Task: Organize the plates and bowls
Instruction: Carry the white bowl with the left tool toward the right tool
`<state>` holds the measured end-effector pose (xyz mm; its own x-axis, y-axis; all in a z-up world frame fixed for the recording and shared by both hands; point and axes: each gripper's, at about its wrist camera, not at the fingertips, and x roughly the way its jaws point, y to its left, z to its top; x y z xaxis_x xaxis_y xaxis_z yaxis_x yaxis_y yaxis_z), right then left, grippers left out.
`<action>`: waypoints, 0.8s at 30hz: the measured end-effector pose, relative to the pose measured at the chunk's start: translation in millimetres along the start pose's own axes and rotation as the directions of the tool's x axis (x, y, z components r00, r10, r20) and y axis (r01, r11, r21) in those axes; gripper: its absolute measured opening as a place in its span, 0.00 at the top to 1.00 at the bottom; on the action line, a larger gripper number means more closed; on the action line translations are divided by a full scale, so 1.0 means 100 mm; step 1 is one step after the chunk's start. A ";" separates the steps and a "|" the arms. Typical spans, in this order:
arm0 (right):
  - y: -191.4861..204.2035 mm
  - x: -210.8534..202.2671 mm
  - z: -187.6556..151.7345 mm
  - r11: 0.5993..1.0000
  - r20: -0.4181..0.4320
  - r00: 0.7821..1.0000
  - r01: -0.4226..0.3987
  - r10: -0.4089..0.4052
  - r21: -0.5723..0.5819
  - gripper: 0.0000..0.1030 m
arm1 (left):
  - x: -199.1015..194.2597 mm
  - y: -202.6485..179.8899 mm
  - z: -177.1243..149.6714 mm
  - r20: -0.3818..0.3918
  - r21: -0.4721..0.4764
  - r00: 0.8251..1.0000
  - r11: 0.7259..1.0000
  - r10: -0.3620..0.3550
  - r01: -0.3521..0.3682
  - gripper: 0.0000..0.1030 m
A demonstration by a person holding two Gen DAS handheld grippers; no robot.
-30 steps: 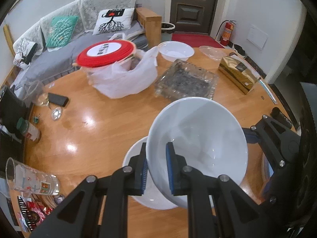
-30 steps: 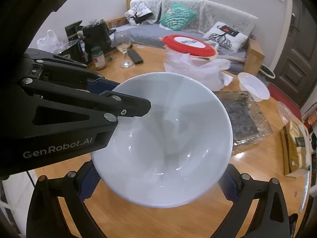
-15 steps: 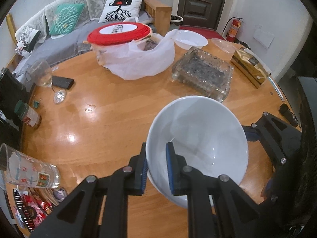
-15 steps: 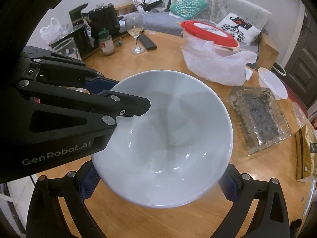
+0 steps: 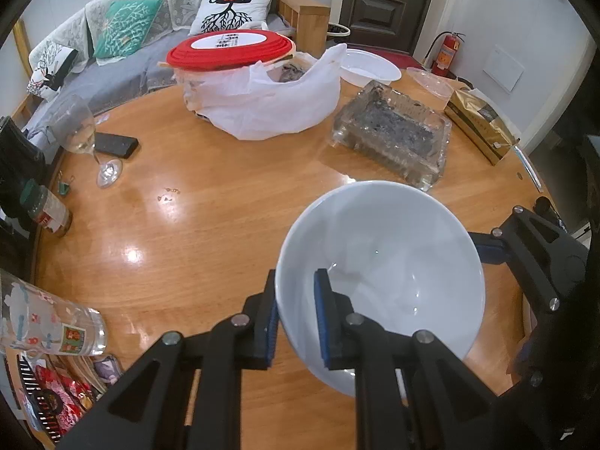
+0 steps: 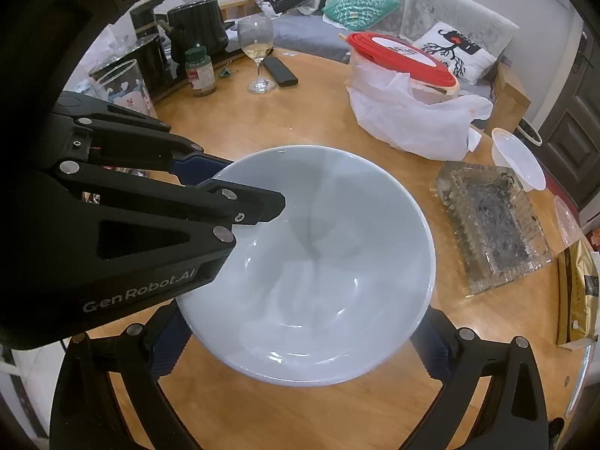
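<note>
White glazed ceramic bowl (image 5: 390,262) hangs tilted above the round wooden tabletop (image 5: 225,217), not yet set down. Left claw (image 5: 296,318) is clamped tight on its near rim; right claw (image 6: 300,341) straddles the bowl w/ fingers spread wide, can't tell if the pads press. Task looks early. Vs a sec ago: a second white dish under the bowl is gone from view; both claws sit lower.
</note>
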<state>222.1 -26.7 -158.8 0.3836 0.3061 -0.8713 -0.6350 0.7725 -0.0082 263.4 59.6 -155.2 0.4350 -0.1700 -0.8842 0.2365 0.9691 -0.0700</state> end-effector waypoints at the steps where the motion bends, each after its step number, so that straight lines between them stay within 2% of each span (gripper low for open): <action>1: 0.00 0.01 0.00 1.000 -0.004 1.000 -0.002 0.002 0.000 0.03 | 0.01 0.00 0.00 -0.003 0.000 1.000 1.000 0.001 -0.001 0.87; 16: 0.05 0.02 -0.02 1.000 -0.039 0.999 0.010 -0.010 -0.004 0.01 | 0.13 -0.02 -0.06 -0.020 0.012 1.000 1.000 0.018 -0.018 0.86; 24: 0.02 -0.02 -0.15 1.000 0.015 1.000 0.002 -0.002 0.019 0.01 | 0.14 -0.06 -0.05 -0.018 0.025 1.000 0.999 0.020 -0.020 0.77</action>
<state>210.3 -34.3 -164.8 0.3953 0.3128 -0.8637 -0.6216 0.7833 -0.0008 263.5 52.7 -169.6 0.4241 -0.1471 -0.8936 0.2491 0.9676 -0.0410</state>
